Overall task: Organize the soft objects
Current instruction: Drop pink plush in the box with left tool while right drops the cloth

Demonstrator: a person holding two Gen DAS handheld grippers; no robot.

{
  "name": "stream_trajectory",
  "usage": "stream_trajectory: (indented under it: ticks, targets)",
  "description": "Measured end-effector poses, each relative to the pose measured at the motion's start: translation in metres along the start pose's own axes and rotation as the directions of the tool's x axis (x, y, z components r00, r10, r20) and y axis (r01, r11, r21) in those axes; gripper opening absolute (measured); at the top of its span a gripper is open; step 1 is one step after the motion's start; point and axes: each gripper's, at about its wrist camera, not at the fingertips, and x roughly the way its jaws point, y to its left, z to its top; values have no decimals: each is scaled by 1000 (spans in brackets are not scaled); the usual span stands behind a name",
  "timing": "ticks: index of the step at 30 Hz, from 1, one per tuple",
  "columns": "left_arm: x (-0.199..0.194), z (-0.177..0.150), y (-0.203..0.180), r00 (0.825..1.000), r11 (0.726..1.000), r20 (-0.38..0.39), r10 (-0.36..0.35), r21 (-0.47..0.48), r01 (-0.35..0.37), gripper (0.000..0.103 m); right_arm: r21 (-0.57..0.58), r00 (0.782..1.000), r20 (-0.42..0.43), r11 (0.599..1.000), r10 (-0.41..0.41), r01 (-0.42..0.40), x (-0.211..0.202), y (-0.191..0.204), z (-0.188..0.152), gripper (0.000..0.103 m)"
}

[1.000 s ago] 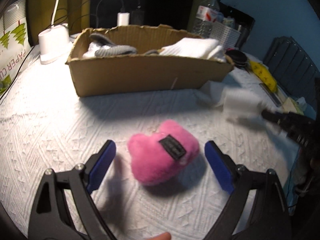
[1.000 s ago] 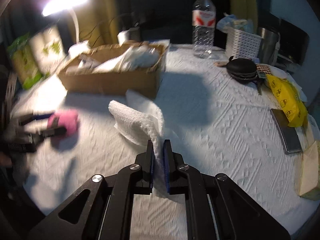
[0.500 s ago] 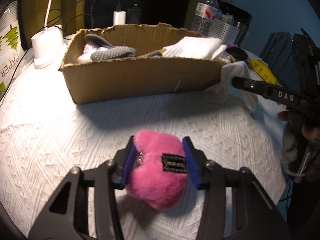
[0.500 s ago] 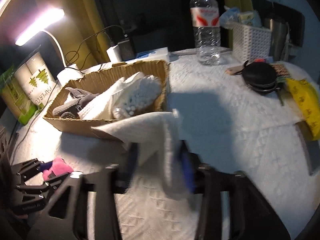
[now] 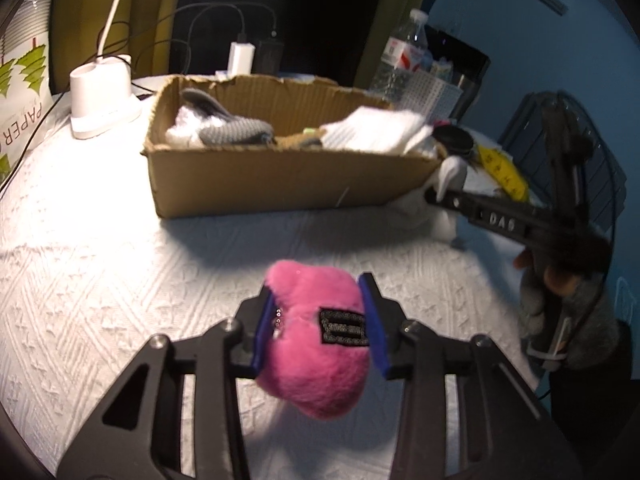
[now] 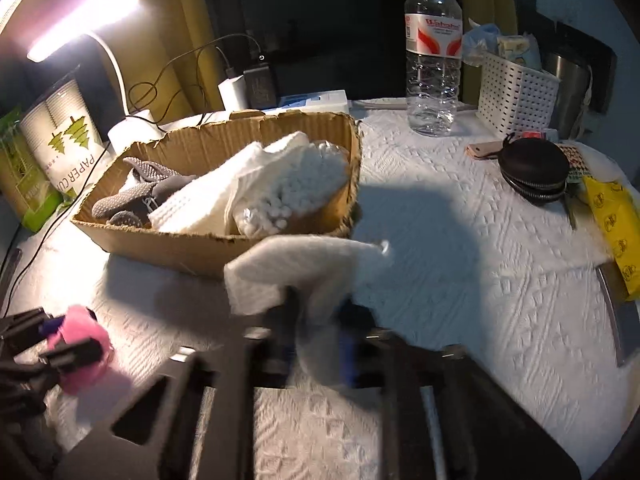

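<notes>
- Up close in the left wrist view, the left gripper (image 5: 318, 322) has its two blue-padded fingers pressed against the sides of a fluffy pink plush toy with a black woven label (image 5: 316, 344), holding it clamped.
- Below the toy, its shadow falls on the white embossed tablecloth (image 5: 100, 280), so the toy appears lifted off the surface.
- Beyond it sits an open brown cardboard box (image 5: 280, 184) with torn edges, near the middle of the table.
- Inside the box lie a grey knitted sock-like item (image 5: 236, 130) on the left and a folded white waffle-textured cloth (image 5: 376, 132) on the right.
- From the right wrist view, the right gripper (image 6: 318, 320) is motion-blurred; its fingers are pinched on a white towel-like cloth (image 6: 296, 268), which drapes over them just in front of the box's near right corner.
- Seen from the left wrist view, the right gripper is at the box's right end, well apart from the left gripper.
- Behind the box stand a white lamp base (image 5: 102, 100), a white plug charger (image 5: 241, 58) with cables, and a clear plastic water bottle with a red label (image 6: 432, 52).
- Farther right are a white perforated plastic basket (image 6: 516, 96), a round black zip case (image 6: 534, 170) and a yellow packet (image 6: 614, 224).
</notes>
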Motion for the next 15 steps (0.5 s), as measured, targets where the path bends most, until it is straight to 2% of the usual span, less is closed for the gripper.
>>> stream_trajectory:
  ticks: [7, 12, 15]
  targets:
    - [-28, 18, 4, 997, 1000, 72, -18, -19, 19, 40, -15, 997, 74, 1000, 4, -2, -37, 2, 1, 10]
    - [-43, 42, 4, 992, 1000, 129, -7, 6, 7, 40, -48, 986, 166, 998, 35, -28, -72, 11, 20, 10]
    - [-48, 57, 4, 988, 1000, 155, -3, 17, 0, 40, -63, 980, 194, 997, 49, -38, -78, 13, 32, 10]
